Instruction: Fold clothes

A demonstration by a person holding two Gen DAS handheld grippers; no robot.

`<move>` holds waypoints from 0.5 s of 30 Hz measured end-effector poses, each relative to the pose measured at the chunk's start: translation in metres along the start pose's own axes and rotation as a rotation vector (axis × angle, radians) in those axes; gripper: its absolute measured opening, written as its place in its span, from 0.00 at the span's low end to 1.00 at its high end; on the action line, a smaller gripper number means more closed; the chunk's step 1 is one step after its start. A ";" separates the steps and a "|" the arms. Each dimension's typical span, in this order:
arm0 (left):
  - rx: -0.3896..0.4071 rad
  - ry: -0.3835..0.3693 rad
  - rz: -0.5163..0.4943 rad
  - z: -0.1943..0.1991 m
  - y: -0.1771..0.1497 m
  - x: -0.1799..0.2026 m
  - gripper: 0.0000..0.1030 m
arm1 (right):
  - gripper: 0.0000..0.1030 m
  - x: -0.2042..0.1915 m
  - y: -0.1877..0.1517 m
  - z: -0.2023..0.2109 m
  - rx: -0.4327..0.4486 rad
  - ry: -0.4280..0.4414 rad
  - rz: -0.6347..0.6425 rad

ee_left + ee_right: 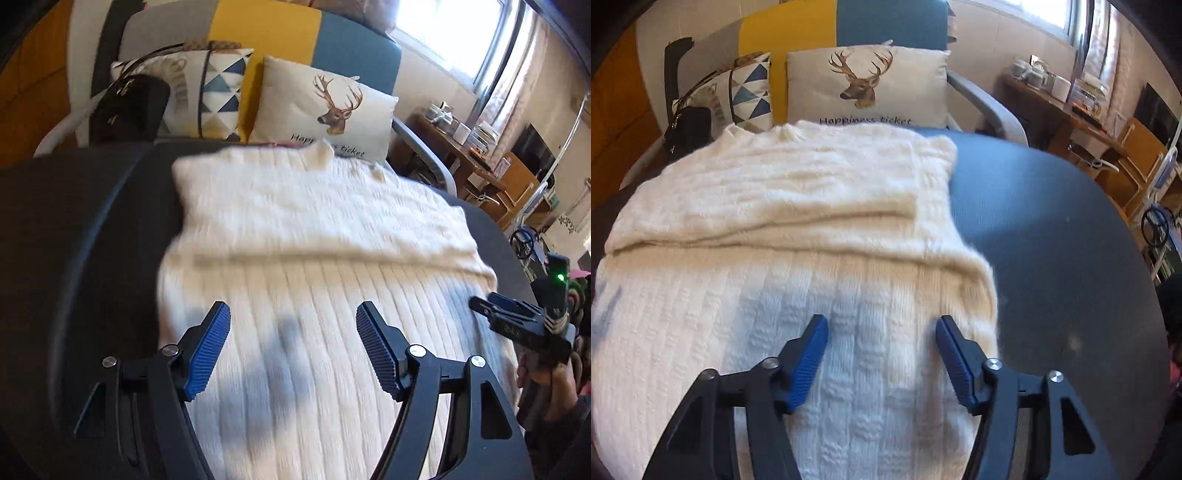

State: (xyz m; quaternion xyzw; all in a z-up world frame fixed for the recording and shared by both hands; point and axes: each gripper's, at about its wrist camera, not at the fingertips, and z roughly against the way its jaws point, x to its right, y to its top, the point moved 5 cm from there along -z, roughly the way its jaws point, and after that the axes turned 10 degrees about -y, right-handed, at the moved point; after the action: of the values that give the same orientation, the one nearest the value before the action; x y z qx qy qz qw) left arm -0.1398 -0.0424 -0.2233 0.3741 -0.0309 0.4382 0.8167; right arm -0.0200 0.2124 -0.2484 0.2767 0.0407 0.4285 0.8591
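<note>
The white sweater (pixel 798 258) lies folded on the round dark bench (pixel 1052 240), its length running from the near edge toward the deer pillow (pixel 868 85), bare benchtop open to its right, while the left gripper (pixel 293 347) and right gripper (pixel 881 358) hover above it, jaws apart and empty.
</note>
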 end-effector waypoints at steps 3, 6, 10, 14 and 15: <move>-0.006 0.018 0.014 0.013 -0.028 0.006 0.72 | 0.09 -0.001 -0.004 0.014 0.004 0.010 -0.001; -0.021 0.022 0.013 0.022 -0.050 0.007 0.72 | 0.09 -0.003 -0.017 0.034 -0.009 0.081 -0.002; -0.063 0.036 -0.028 0.024 -0.084 0.015 0.72 | 0.15 -0.016 -0.062 0.047 -0.045 0.136 0.051; -0.071 0.118 -0.164 0.017 -0.099 0.022 0.72 | 0.15 -0.006 -0.080 0.052 -0.043 0.175 -0.014; -0.076 0.117 -0.168 0.018 -0.099 0.023 0.72 | 0.15 -0.001 -0.079 0.054 -0.068 0.180 -0.037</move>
State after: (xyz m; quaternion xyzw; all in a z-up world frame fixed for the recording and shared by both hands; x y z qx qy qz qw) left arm -0.0475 -0.0711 -0.2590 0.3179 0.0316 0.3879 0.8646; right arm 0.0520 0.1500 -0.2432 0.2068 0.1082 0.4369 0.8687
